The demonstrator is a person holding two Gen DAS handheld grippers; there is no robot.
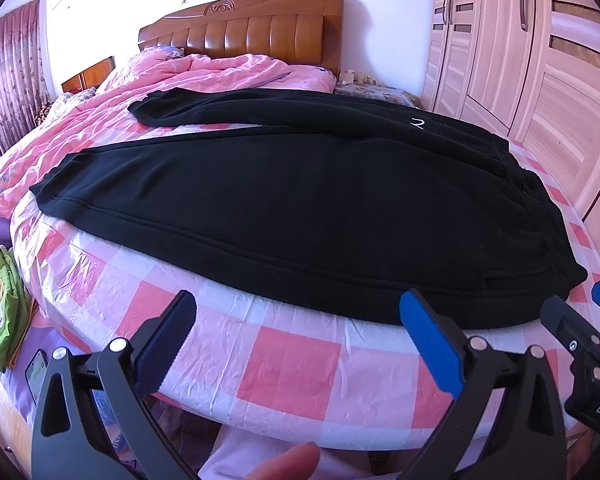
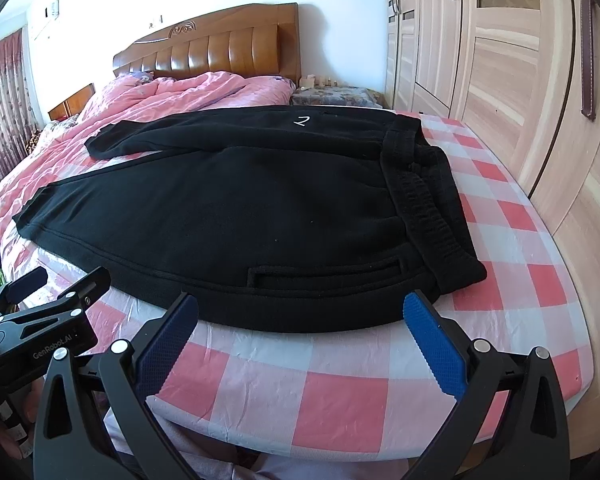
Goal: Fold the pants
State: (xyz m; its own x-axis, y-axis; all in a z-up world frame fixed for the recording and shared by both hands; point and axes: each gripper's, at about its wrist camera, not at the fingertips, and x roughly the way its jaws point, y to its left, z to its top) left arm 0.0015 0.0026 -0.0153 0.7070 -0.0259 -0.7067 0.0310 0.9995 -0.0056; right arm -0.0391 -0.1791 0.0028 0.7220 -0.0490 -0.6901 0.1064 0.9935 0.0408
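Black pants (image 1: pixel 300 208) lie spread flat on the bed, waistband to the right, both legs running left, the far leg angled away. A small white mark (image 1: pixel 419 123) shows near the far hip. My left gripper (image 1: pixel 298 320) is open and empty, just short of the pants' near edge. My right gripper (image 2: pixel 300 316) is open and empty, close to the near edge by the pocket (image 2: pixel 324 274) and the elastic waistband (image 2: pixel 428 208). The pants fill the right wrist view (image 2: pixel 240 200) too. Each gripper shows in the other's view: right (image 1: pixel 580 320), left (image 2: pixel 60 280).
The bed has a pink and white checked sheet (image 1: pixel 292 352), a crumpled pink quilt (image 1: pixel 204 72) and a wooden headboard (image 1: pixel 260 28) at the far end. A wooden wardrobe (image 2: pixel 520 80) stands close on the right. A green bag (image 1: pixel 0 304) lies at the left.
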